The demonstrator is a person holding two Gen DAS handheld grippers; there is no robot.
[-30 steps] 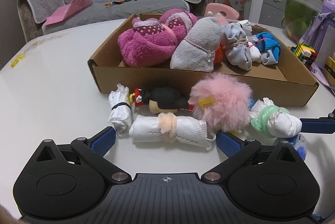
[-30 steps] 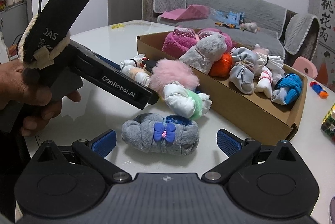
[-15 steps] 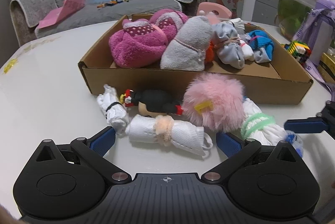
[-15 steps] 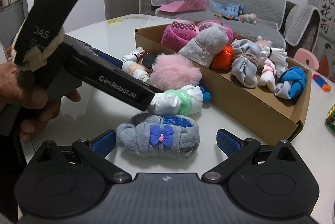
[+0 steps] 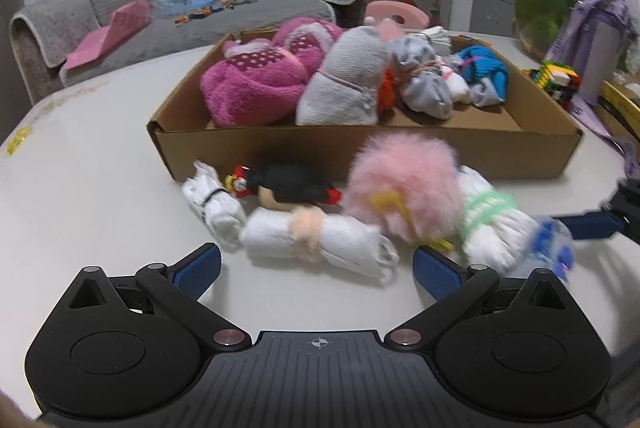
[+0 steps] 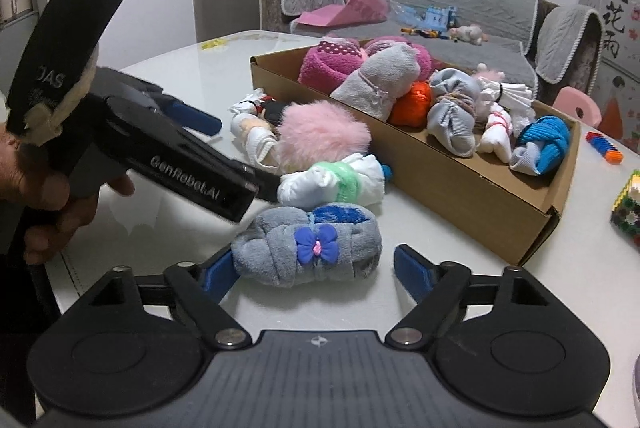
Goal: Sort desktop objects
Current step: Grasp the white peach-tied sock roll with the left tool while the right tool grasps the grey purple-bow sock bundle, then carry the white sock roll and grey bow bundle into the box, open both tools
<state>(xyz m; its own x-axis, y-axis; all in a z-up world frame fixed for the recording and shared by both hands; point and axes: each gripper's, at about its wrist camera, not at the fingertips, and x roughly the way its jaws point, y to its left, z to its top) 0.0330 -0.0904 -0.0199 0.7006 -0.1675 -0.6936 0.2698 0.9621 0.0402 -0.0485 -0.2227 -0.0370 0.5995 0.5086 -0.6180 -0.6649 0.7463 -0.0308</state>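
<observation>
Grey sock roll (image 6: 308,248) sits between my closing right gripper (image 6: 308,278), pads not pressing. My left gripper (image 5: 316,268) gapes, empty; its body hides the near table (image 5: 80,188).

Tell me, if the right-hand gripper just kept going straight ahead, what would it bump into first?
Most likely the grey rolled sock with the purple bow: it already lies between the closing fingers of the right gripper. Beyond it sits the white roll with a green band.

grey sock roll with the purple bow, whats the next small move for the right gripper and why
Probably finish closing on it. The right gripper already straddles the grey sock roll on the table; its jaws are closing, the left pad at the roll's end, the right pad still clear. Once gripped, lift it toward the cardboard box, where other rolled socks already lie.
</observation>
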